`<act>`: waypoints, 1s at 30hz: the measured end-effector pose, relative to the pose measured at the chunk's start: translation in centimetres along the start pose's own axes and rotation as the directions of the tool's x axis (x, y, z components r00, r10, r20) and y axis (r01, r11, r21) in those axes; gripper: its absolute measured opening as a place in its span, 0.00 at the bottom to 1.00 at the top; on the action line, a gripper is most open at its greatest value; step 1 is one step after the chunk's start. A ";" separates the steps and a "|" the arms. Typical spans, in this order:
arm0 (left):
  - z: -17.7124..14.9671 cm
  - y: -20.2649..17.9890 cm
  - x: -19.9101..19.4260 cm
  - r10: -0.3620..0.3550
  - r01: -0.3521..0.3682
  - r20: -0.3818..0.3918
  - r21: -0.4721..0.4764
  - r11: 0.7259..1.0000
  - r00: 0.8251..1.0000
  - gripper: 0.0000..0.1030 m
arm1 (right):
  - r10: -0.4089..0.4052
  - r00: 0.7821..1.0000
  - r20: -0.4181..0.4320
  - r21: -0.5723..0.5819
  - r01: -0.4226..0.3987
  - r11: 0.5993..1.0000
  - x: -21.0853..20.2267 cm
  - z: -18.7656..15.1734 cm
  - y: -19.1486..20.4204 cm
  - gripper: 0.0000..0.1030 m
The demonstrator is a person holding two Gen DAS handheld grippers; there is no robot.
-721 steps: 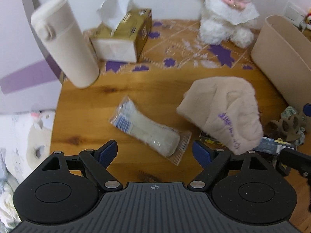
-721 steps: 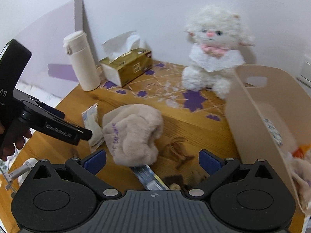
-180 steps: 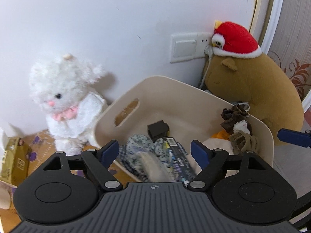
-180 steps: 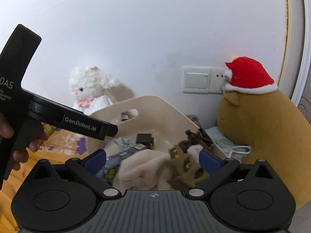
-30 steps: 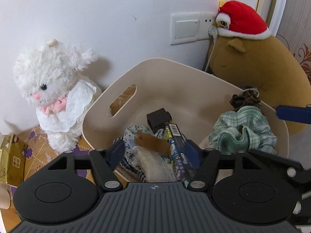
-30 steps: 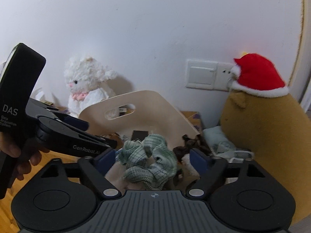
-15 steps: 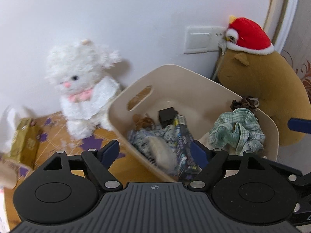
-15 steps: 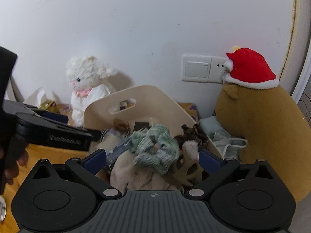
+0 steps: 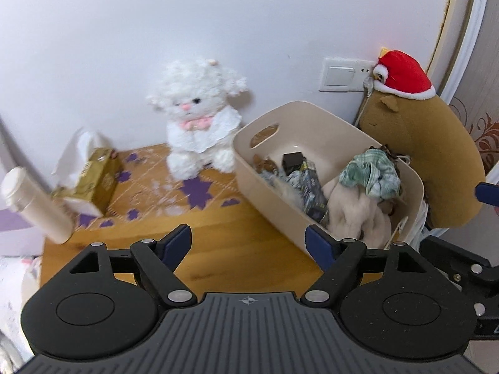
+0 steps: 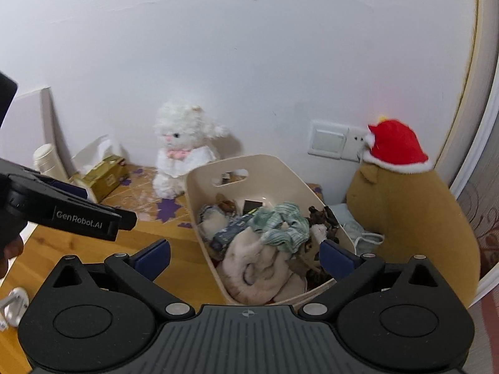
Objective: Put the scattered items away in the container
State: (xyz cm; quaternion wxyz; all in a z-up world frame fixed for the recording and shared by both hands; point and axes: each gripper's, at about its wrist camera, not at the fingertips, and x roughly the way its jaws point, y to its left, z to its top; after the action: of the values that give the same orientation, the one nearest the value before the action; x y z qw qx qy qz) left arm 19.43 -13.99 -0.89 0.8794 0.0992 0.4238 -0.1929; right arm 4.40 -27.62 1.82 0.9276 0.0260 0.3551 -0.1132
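Both grippers, left (image 9: pixel 248 238) and right (image 10: pixel 244 254), are spread empty; the green checked cloth (image 10: pixel 282 226), heaped high in the beige plastic tub (image 10: pixel 240 163), is judged liable to spill.

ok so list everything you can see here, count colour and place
bin: 1, beige, on table by the wall
green cloth: 1, green check, on top in bin
beige cloth: 1, in bin, near end
dark packet: 1, in bin
black box: 1, in bin, far end
white plush: 1, on mat left of bin
brown plush: 1, red hat, right of bin
tissue box: 1, gold, table's left
bottle: 1, cream, far left
table: 1, wood
left tongs: open, empty
right tongs: open, empty
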 end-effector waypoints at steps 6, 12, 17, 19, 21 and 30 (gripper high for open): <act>-2.8 1.4 -5.2 0.031 -0.030 0.023 -0.039 0.999 0.999 0.79 | 0.040 0.999 -0.019 -0.031 -0.041 0.999 -3.5 -0.7 2.7 1.00; -6.3 2.1 -10.0 0.056 -0.053 0.045 -0.072 0.996 0.997 0.80 | 0.084 0.996 -0.025 -0.053 -0.085 0.995 -6.7 -2.0 4.7 1.00; -8.8 2.3 -13.4 0.079 -0.074 0.064 -0.083 0.994 0.995 0.80 | 0.079 0.996 -0.029 -0.099 -0.082 0.992 -9.3 -3.2 5.6 1.00; -9.8 2.6 -14.5 0.083 -0.077 0.061 -0.092 0.993 0.995 0.81 | 0.078 0.996 -0.033 -0.111 -0.081 0.991 -10.4 -3.6 5.5 1.00; -10.8 2.8 -15.7 0.075 -0.069 0.058 -0.100 0.993 0.996 0.81 | 0.070 0.997 -0.032 -0.123 -0.074 0.990 -11.2 -4.0 5.3 1.00; -15.5 3.7 -19.2 0.082 -0.079 0.016 -0.132 0.988 0.997 0.82 | 0.040 0.997 -0.060 -0.082 -0.045 0.996 -14.5 -5.9 3.4 1.00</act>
State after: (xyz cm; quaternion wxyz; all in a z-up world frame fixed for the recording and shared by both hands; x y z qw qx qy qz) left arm -0.82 -0.46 4.55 0.8956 0.0563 0.4216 -0.1301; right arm -9.13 -20.74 6.95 0.9194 -0.0019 0.3856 -0.0775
